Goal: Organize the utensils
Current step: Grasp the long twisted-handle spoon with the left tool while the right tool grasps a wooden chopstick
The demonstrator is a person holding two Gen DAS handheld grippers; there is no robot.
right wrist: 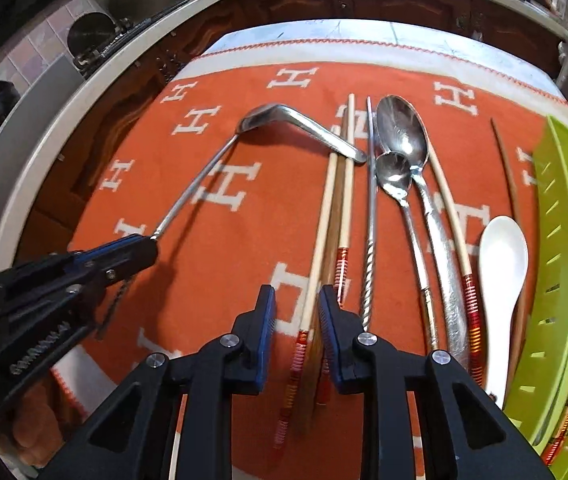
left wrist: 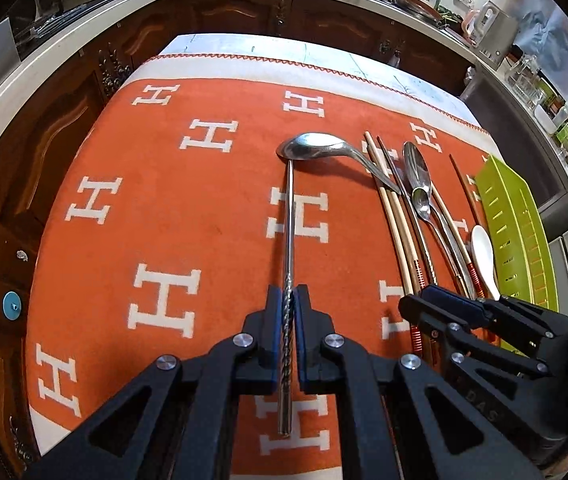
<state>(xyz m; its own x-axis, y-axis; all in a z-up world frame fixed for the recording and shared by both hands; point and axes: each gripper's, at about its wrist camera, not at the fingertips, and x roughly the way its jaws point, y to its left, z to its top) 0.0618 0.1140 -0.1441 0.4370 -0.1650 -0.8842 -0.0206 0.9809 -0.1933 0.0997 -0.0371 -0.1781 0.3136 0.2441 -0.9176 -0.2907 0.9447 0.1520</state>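
My left gripper [left wrist: 287, 294] is shut on the twisted handle of a metal chopstick [left wrist: 289, 220]. The chopstick's far tip touches the bowl of a bent metal spoon [left wrist: 313, 147] on the orange cloth. The right wrist view shows the left gripper [right wrist: 144, 246] at the left. My right gripper [right wrist: 296, 296] stands open, pointing down over wooden chopsticks [right wrist: 311, 304] with red-wound ends. They lie between its jaws, with cloth showing beside the left pad. Right of them lie a second twisted metal chopstick [right wrist: 369, 220], two metal spoons [right wrist: 403, 136] and a white ceramic spoon [right wrist: 501, 256].
A green slotted tray [right wrist: 563, 240] at the right edge of the cloth holds a few chopsticks. The orange cloth [left wrist: 164, 200] with white H marks covers the table. Dark wooden cabinets [left wrist: 224, 12] and a pale countertop ring the table's far and left sides.
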